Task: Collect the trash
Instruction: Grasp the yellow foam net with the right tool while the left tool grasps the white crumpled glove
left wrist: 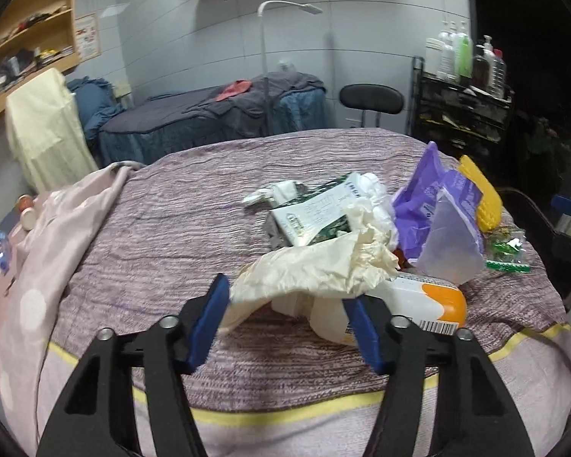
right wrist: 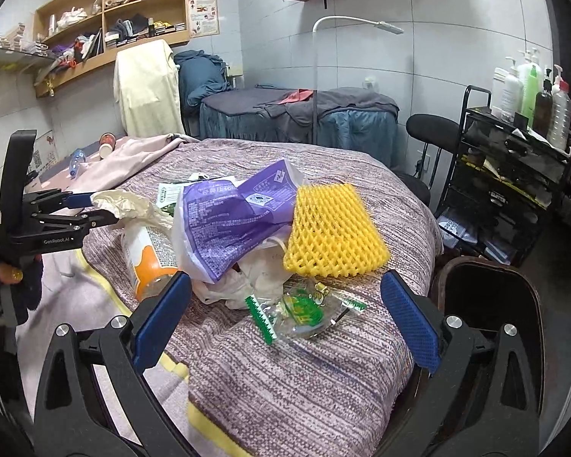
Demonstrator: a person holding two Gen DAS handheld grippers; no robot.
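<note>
A heap of trash lies on the purple-striped bedcover (left wrist: 194,236). Nearest in the left wrist view is a crumpled cream bag (left wrist: 316,266). My left gripper (left wrist: 285,312) stands partly open around its near end, the blue pads (left wrist: 205,323) at the bag's edges without visibly squeezing it. An orange-and-white bottle (left wrist: 434,301) lies under the bag. Behind are a white-green packet (left wrist: 312,217), a purple bag (left wrist: 430,205) and a yellow foam net (left wrist: 483,198). My right gripper (right wrist: 285,323) is wide open over a clear green wrapper (right wrist: 300,308); the left gripper (right wrist: 99,209) shows at the left.
A dark bin (right wrist: 487,304) stands right of the bed, beside my right gripper. A pink quilt (left wrist: 57,236) covers the bed's left side. Behind are another bed (right wrist: 297,114), a black stool (right wrist: 430,129) and a black cart (right wrist: 514,160) with bottles.
</note>
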